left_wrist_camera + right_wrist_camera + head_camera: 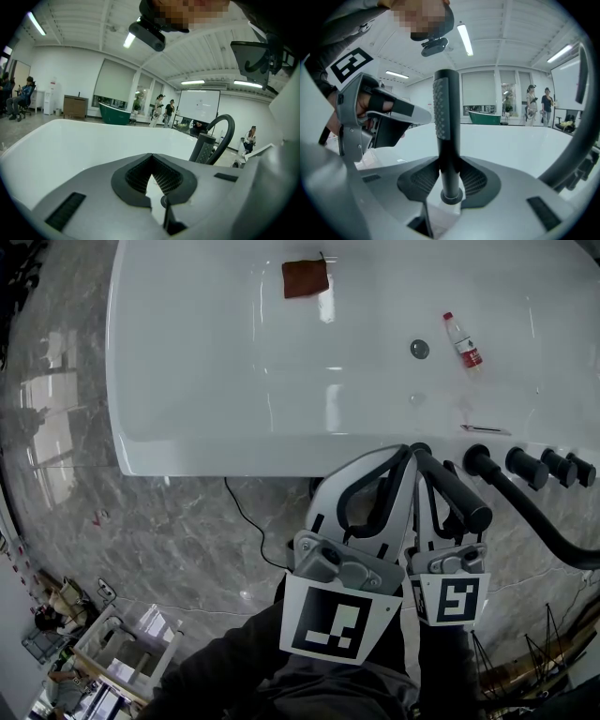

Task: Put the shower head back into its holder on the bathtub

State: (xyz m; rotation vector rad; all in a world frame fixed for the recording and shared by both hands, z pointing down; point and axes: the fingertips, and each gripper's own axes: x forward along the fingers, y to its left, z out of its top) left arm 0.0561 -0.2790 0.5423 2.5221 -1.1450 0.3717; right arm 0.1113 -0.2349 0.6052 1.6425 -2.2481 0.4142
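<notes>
Right gripper (450,185) shown clamped on black shower head (444,108) | left gripper (152,180) shown closed, nothing held | both held over bathtub (187,381) near rim, right end, beside black knobs (527,467) | bottle (463,341) and brown cloth (305,278) seen inside tub

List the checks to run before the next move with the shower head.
1. Grip: right gripper jaws are closed on the shower head. Ok.
2. Attitude: the shower head stands upright between the jaws. Ok.
3. Seating: its lower end meets a collar over the bathtub rim; whether it is fully in the holder, cannot tell.
4. Hose: it curves off to the right with no kink visible. Ok.
5. Left gripper: jaws together, nothing between them, beside the shower head and not touching it. Ok.
</notes>
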